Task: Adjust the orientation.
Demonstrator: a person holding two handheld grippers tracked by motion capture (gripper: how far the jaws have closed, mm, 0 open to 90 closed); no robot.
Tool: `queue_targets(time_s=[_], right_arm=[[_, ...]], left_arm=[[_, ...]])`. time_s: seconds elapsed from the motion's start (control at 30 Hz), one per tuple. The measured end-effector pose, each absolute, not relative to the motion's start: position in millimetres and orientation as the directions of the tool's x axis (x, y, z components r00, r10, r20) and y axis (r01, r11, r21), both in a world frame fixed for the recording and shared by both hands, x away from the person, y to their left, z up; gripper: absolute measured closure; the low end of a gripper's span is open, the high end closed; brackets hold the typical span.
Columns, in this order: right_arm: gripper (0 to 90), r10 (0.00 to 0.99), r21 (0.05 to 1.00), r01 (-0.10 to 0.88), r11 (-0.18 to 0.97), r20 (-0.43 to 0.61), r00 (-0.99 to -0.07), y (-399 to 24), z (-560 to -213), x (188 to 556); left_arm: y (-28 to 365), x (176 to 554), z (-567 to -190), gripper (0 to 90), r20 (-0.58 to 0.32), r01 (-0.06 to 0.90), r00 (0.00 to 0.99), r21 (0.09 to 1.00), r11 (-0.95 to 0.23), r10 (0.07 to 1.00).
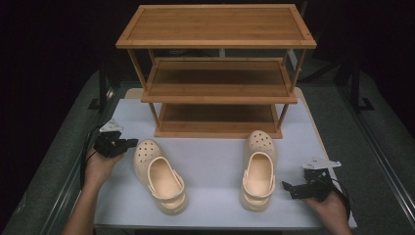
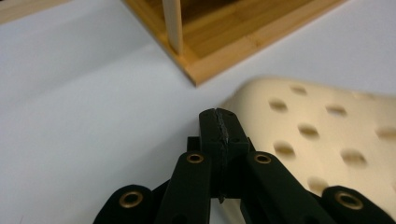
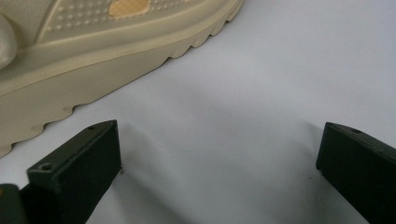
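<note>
step: approach, clogs unshelved | your left gripper [image 1: 128,143] clenched empty beside left clog [image 1: 160,176] | your right gripper [image 3: 219,158] released near right clog [image 1: 258,169] | next: open left, grasp clog

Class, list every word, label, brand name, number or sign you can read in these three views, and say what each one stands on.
No readable text in any view.
Left clog: perforated top, no lettering.
Right clog: a tan patch on its side in the right gripper view, too blurred to tell whether it bears a mark.
Wooden rack: plain.
Table: plain.
</note>
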State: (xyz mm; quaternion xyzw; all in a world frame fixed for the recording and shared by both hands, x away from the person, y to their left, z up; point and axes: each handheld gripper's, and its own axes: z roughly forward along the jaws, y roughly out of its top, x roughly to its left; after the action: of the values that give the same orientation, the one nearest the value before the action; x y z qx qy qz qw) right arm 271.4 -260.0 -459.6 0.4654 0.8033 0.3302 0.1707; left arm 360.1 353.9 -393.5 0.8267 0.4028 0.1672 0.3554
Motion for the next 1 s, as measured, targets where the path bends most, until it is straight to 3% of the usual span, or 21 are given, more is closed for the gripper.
queue_targets(time_s=[0.47,1.0], right_arm=[[0.0,0.861,0.688,0.637,0.349,0.033,-0.508,-259.9,-459.5,271.3],[0.0,0.861,0.687,0.638,0.349,0.034,-0.507,-259.8,-459.5,271.4]], left_arm=[[351.9,279.6,-414.2,90.0,-0.054,0.556,0.670,0.698,-0.451,0.741],[344.9,286.6,-419.4,90.0,-0.043,0.541,0.690,0.694,-0.475,0.722]])
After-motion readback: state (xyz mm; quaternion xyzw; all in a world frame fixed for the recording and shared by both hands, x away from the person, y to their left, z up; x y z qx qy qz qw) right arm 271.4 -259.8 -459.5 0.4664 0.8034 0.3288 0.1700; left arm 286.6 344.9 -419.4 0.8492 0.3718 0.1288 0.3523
